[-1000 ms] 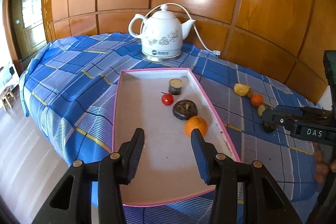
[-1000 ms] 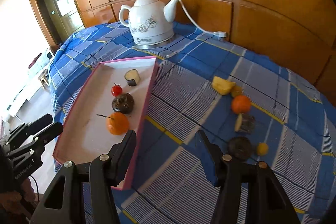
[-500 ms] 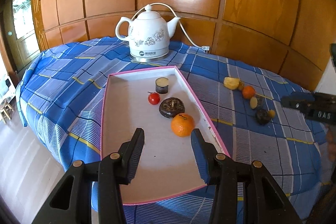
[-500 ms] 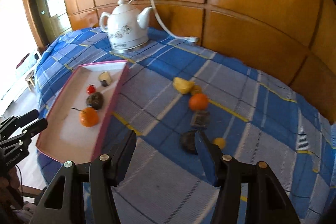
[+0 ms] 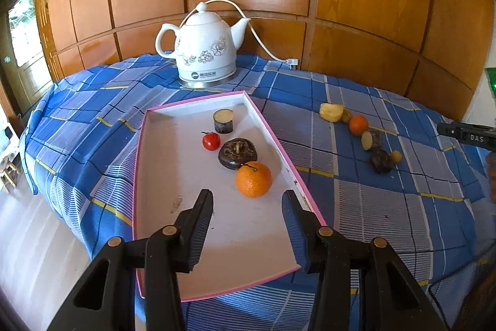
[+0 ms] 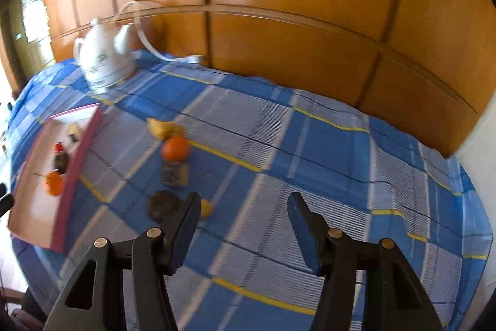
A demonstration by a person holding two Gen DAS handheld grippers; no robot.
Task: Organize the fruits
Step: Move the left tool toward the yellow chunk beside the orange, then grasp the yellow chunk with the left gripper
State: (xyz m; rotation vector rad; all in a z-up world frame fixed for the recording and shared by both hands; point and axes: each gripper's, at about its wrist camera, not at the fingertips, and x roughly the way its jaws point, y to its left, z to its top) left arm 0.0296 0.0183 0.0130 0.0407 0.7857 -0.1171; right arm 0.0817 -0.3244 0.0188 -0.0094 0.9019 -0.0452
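Left gripper point(image 5: 248, 200), fingers released, hovers over the pink tray point(image 5: 161, 176) near an orange point(image 5: 253, 179); right gripper point(image 6: 245, 203), released, hangs above the checked desk point(image 6: 310, 145).

orange point(image 5: 253, 179) in pink-rimmed tray point(image 5: 161, 163)

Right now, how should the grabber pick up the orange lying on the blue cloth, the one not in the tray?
Probably from above, pads closing on the round middle of the orange on the cloth. It is a ball, so its widest part gives the surest hold. A yellow piece and a cut brown fruit crowd it front and back, so close across its two freer sides.
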